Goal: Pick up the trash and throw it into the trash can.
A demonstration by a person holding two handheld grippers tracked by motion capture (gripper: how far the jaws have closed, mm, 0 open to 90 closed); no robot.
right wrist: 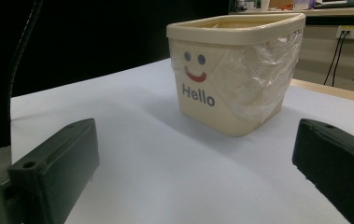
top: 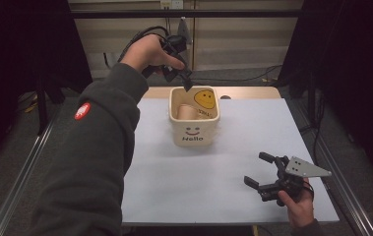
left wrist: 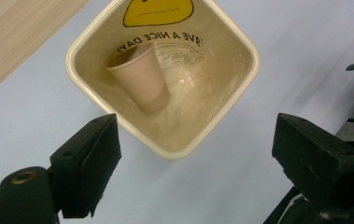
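High view: left tool (top: 188,84) hanging just above the far rim of the cream bin (top: 194,140), jaws parted and carrying nothing. Paper cup (top: 188,112) already down inside the bin, tilted against the left inner wall. Right tool (top: 267,173) parked low near the front right corner of the desk (top: 213,196), jaws spread wide, nothing gripped, well apart from the bin. Likely risk here: a jaw tip clipping the rim on withdrawal and nudging or tipping the light bin, given how close the tip sits to the plastic edge.

Left gripper view: looking straight down into the bin (left wrist: 163,79), jaws apart on either side of the frame with no thing between them. Cup (left wrist: 139,77) lying at a slant against one wall, mouth toward the yellow face print, not upright on the floor of the bin. Could roll or settle further if the bin gets bumped; no chance of escape while the bin stays standing. A second reach inside could crush the thin paper wall.

Right gripper view: bin (right wrist: 235,70) seen from the side, "Hello" face toward the camera, a clear liner bag (right wrist: 268,79) showing loose on the right face. Jaws wide, empty. Loose liner a possible snag for any tool passing close to that side.
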